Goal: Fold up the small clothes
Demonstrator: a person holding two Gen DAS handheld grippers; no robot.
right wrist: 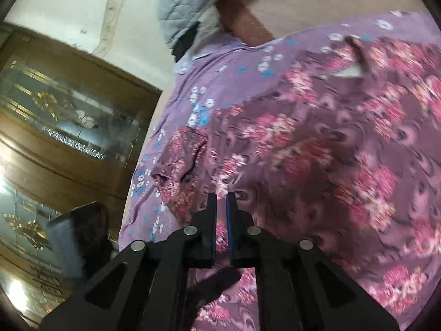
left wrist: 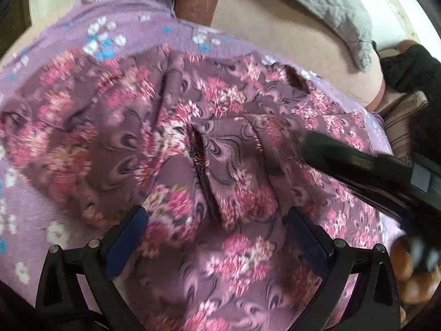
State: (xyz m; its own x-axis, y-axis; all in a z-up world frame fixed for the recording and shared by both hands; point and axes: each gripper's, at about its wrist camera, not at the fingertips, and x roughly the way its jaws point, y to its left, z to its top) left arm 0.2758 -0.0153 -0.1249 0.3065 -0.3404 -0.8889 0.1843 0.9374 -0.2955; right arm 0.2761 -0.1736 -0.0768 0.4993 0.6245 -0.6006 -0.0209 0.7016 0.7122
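Below the left gripper (left wrist: 216, 230), whose jaws stand spread wide with nothing pinched between them, lies the garment (left wrist: 171, 143): a dusky mauve cloth with pink flowers, rumpled into ridges and spread over a lilac sheet (left wrist: 132, 27) printed with small white and blue blooms. A deep crease runs up from between the left jaws toward the middle of the garment. To the right of that gripper, the right gripper (left wrist: 311, 144) reaches in low over the cloth; from the left wrist view its tip is blurred. In its own view the right gripper (right wrist: 221, 197) has its pads pressed nearly together, only a thin slit between them, and no cloth shows in that slit. The garment (right wrist: 317, 149) fills the space ahead and to the right of it; left of it the sheet's edge falls away toward a wooden cabinet (right wrist: 69, 115). Beyond both grippers a grey quilted pillow (left wrist: 330, 2) rests on the beige bed surface (left wrist: 261, 24).

The step in hand looks like the approach before a fold: neither gripper holds cloth, and the garment is not yet flattened. The next move likely calls for the right jaws to part and for each gripper to settle on an edge or corner, then pinch a single layer. The ridges make it easy to catch two layers, or the sheet beneath, so a clean edge should be picked first.
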